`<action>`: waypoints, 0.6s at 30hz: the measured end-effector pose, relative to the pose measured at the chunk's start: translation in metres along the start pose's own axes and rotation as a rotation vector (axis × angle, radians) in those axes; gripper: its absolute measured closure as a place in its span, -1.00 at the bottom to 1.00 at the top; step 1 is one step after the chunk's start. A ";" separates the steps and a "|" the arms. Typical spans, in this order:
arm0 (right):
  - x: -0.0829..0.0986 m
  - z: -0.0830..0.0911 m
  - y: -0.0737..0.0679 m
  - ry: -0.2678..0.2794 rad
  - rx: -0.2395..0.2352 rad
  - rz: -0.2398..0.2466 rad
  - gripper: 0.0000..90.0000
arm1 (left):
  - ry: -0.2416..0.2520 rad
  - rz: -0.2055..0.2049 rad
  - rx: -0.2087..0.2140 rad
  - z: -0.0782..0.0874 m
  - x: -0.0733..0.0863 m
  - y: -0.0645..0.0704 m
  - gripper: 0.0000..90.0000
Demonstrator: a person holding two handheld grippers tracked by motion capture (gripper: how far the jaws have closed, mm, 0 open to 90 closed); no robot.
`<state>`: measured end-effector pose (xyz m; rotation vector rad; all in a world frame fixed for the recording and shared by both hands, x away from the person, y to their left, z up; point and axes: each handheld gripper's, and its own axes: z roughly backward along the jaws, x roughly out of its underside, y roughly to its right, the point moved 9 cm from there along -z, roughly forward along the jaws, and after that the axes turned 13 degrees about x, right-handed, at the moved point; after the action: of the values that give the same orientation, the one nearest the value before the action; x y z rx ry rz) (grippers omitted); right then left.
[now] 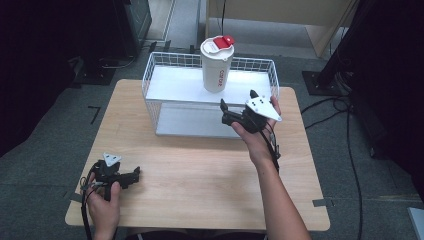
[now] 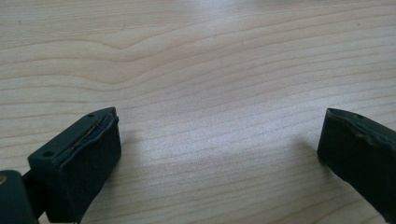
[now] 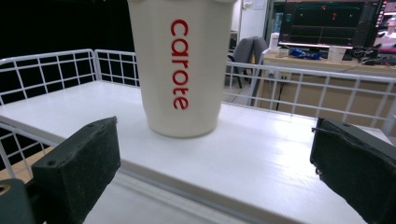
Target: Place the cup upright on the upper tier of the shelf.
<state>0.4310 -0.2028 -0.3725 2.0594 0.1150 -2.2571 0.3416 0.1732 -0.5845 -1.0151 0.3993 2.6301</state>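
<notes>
A white cup (image 1: 217, 64) with a red-and-white lid and red "carote" lettering stands upright on the top shelf of a white wire rack (image 1: 165, 77). In the right gripper view the cup (image 3: 180, 65) rises just beyond the jaws, a little left of centre. My right gripper (image 1: 238, 106) hovers in front of the rack, below and right of the cup, open and holding nothing. My left gripper (image 1: 136, 176) rests low over the wooden table (image 1: 200, 170) near its front left corner, open, with bare wood (image 2: 219, 93) between its jaws.
The rack has a lower shelf (image 1: 195, 122) and wire walls (image 3: 51, 70) around the top shelf. Black cables (image 1: 350, 145) run on the grey floor right of the table. Dark equipment stands at the far left and right. A desk with a monitor (image 3: 331, 23) lies beyond the rack.
</notes>
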 end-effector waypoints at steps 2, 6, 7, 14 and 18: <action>0.008 0.009 0.008 0.000 0.006 0.006 -0.96 | 0.000 0.000 0.000 0.000 0.000 0.000 -1.00; 0.017 0.018 0.017 -0.010 0.015 0.013 -0.96 | -0.002 0.000 0.000 0.000 0.000 0.000 -1.00; 0.019 0.021 0.019 -0.012 0.014 0.007 -0.96 | -0.002 0.000 0.000 0.000 0.000 0.000 -1.00; 0.032 0.035 0.029 -0.021 0.019 0.019 -0.96 | -0.001 0.000 0.001 0.000 0.000 0.000 -1.00; 0.047 0.044 0.038 -0.043 0.029 0.032 -0.96 | 0.001 0.001 0.000 0.000 0.000 0.000 -1.00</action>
<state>0.3877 -0.2463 -0.4152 2.0101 0.0466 -2.2963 0.3417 0.1730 -0.5846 -1.0168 0.4010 2.6306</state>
